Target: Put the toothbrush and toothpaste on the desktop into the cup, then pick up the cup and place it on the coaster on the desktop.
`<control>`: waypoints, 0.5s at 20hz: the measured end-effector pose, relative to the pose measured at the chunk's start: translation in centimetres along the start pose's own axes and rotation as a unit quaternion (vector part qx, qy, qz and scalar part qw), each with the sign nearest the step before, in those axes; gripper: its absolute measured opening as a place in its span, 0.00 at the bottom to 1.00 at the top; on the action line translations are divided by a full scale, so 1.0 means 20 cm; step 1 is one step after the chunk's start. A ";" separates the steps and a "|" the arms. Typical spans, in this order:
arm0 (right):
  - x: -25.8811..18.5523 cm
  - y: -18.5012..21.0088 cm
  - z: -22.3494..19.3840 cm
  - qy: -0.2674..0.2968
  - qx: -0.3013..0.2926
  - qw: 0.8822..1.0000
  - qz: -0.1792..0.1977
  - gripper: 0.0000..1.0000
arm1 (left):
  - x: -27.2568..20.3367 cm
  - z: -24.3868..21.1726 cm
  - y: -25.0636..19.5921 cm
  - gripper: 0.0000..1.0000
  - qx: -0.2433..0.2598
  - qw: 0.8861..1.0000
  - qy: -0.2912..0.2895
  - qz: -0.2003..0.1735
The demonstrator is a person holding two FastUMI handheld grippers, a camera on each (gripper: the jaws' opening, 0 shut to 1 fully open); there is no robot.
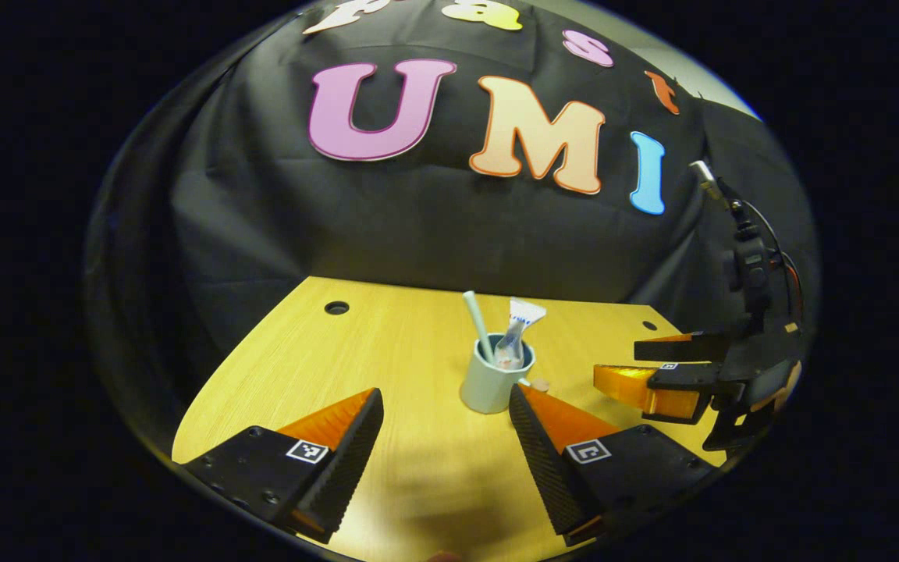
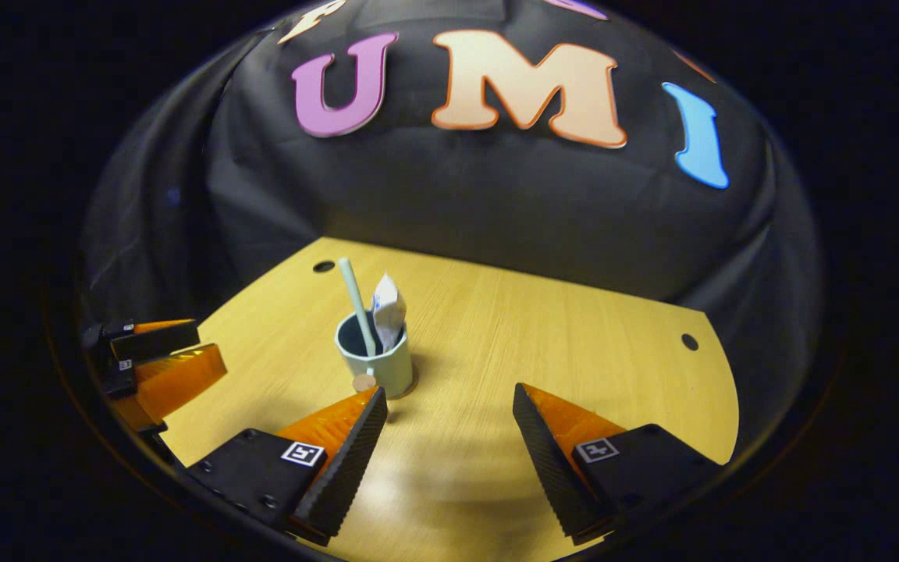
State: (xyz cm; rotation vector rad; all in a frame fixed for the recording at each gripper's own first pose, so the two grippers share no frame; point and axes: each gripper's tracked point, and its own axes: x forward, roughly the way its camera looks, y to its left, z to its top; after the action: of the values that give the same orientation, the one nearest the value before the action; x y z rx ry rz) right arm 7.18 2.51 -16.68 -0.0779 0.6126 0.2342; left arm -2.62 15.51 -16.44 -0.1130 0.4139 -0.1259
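Cup [image 1: 492, 382] stands upright mid-desk [image 1: 387, 343], toothbrush [image 1: 477, 322] and toothpaste [image 1: 518, 328] standing inside it. Left gripper [image 1: 445, 410] and right gripper [image 2: 449, 406] both spread wide, holding nothing, near side of cup.

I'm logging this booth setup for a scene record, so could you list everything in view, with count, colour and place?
Cup: one, pale blue-green, upright near the middle of the desktop.
Toothbrush: one, pale mint, standing tilted in the cup.
Toothpaste: one tube, white with some blue, standing in the cup beside the toothbrush.
Coaster: one, light brown and round, mostly hidden at the cup's base; whether the cup rests on it cannot be told.
Desktop: one, light wood, with round cable holes near its back corners.
Booth wall: one, black cloth, behind the desktop.
Left gripper: one, open, low over the near desktop, holding nothing.
Right gripper: one, open, holding nothing, to the cup's right.
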 end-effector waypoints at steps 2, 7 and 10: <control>-0.12 -0.13 0.11 -0.054 0.008 0.998 -0.027 1.00 | -0.01 0.05 -0.03 0.94 0.009 1.000 -0.017 -0.006; -0.42 -0.35 0.27 -0.147 0.039 0.987 -0.050 1.00 | -0.05 0.24 -0.26 0.92 0.019 0.998 -0.060 -0.010; -0.54 -0.42 0.33 -0.198 0.057 0.977 -0.060 0.99 | -0.08 0.30 -0.34 0.94 0.023 0.996 -0.082 -0.004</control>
State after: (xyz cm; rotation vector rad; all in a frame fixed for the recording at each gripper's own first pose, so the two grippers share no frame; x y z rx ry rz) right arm 4.38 -6.74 -5.11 0.0420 0.2228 0.0927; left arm -2.35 9.62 -9.34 -0.0785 0.2456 -0.1321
